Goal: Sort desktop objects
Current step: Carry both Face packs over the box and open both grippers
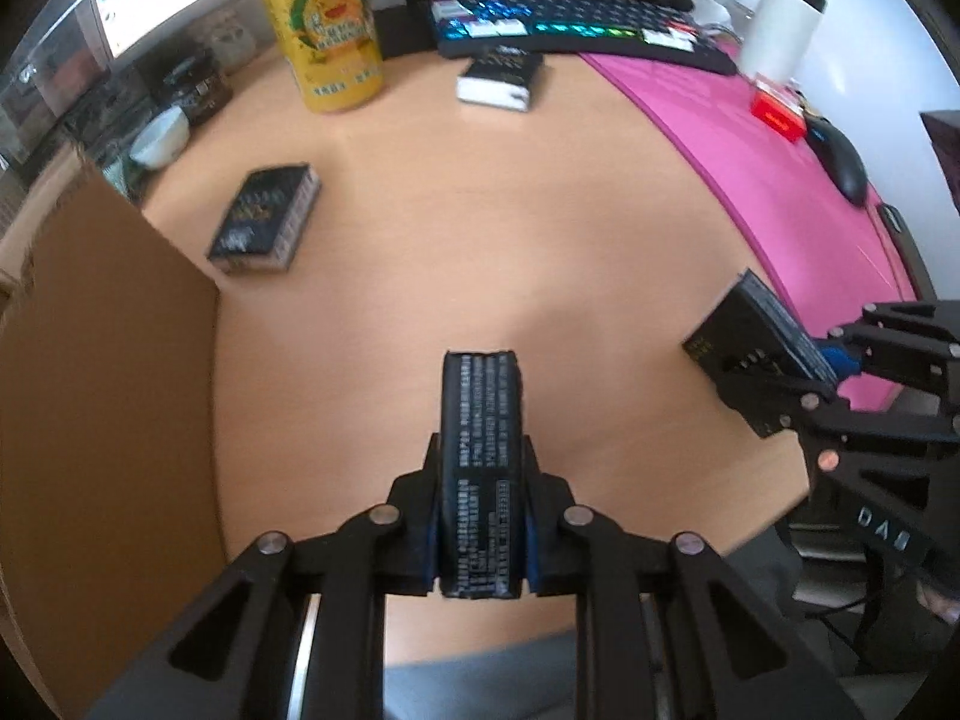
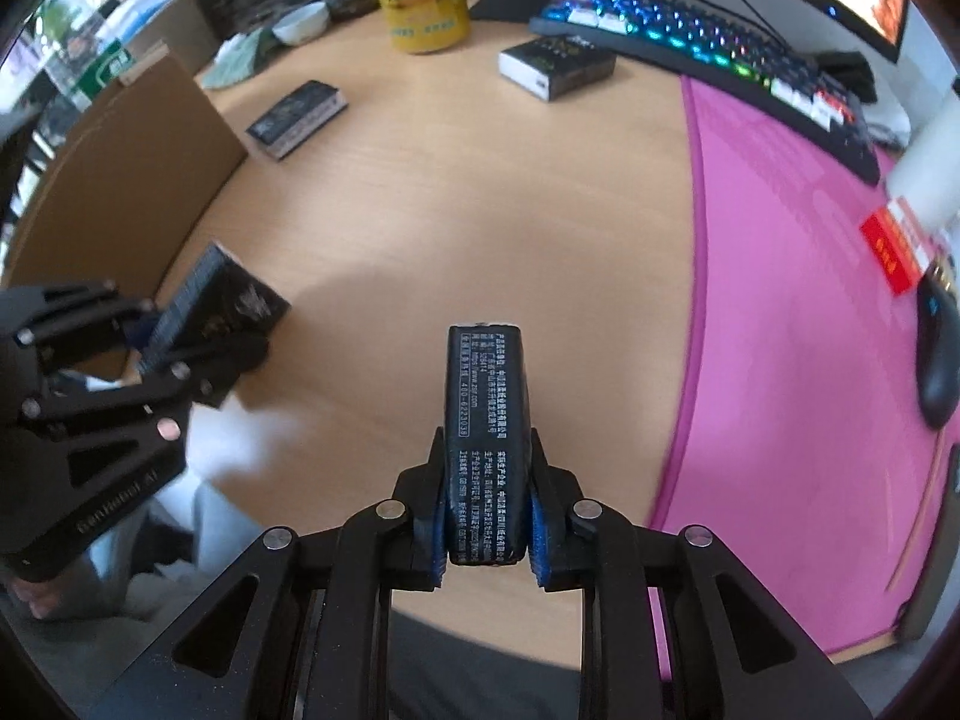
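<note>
While each gripper holds a dark carton edge-on above the desk (image 1: 420, 228), the left gripper (image 1: 480, 516) with jaws clamped on its black carton (image 1: 480, 438) and the right gripper (image 2: 486, 516) on another (image 2: 487, 420), a loose pinch could drop one. Beside them stands the cardboard box (image 1: 108, 360); the pineapple can (image 1: 324, 24) and two more cartons (image 1: 264, 222) (image 1: 501, 75) lie clear.
</note>
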Demonstrator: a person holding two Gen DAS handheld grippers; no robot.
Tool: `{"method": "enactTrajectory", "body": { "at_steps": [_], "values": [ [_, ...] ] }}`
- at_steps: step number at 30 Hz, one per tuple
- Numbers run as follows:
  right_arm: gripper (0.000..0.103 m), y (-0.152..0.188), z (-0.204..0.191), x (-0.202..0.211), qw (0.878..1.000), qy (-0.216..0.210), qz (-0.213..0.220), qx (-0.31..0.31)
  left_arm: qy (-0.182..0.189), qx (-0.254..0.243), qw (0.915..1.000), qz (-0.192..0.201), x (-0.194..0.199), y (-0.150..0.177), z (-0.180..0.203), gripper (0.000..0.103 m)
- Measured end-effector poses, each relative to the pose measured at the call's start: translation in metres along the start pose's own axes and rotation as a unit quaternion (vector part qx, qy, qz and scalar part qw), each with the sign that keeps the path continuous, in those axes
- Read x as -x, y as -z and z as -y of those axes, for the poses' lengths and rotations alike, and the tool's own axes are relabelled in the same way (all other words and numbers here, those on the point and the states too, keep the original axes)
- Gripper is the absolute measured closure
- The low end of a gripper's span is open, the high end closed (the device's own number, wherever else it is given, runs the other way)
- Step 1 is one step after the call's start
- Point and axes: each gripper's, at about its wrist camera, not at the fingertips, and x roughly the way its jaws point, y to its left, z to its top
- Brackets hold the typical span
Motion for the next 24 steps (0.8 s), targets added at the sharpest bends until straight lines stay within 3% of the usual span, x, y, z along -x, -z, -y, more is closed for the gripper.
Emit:
{"method": "enactTrajectory", "body": {
  "at_steps": [2,4,6,14,21,23,24],
  "values": [
    [0.071,0.001,0.001,0.006,1.0,0.001,0.008,-0.003,-0.002,-0.003,1.0,0.005,0.003,0.003,0.003,0.08],
    [0.069,0.002,-0.001,0.012,1.0,0.005,0.017,-0.001,-0.013,-0.006,0.9998,0.01,0.006,0.004,0.004,0.059],
    [0.068,0.004,-0.004,0.014,1.0,0.006,0.018,0.0,-0.024,-0.01,0.9994,0.022,0.009,0.005,0.005,0.052],
    [0.068,0.003,-0.006,0.01,1.0,0.006,0.014,-0.001,-0.028,-0.007,0.9993,0.023,0.009,0.004,0.003,0.052],
    [0.068,0.002,-0.007,0.008,1.0,0.005,0.012,0.0,-0.008,-0.005,0.9999,0.01,-0.002,0.003,0.005,0.053],
    [0.068,0.002,-0.008,0.009,1.0,0.005,0.014,0.0,-0.002,-0.007,1.0,0.003,-0.007,0.003,0.007,0.061],
    [0.068,0.002,-0.008,0.009,1.0,0.005,0.014,-0.001,-0.001,-0.007,1.0,0.001,-0.008,0.003,0.007,0.071]
  ]
}}
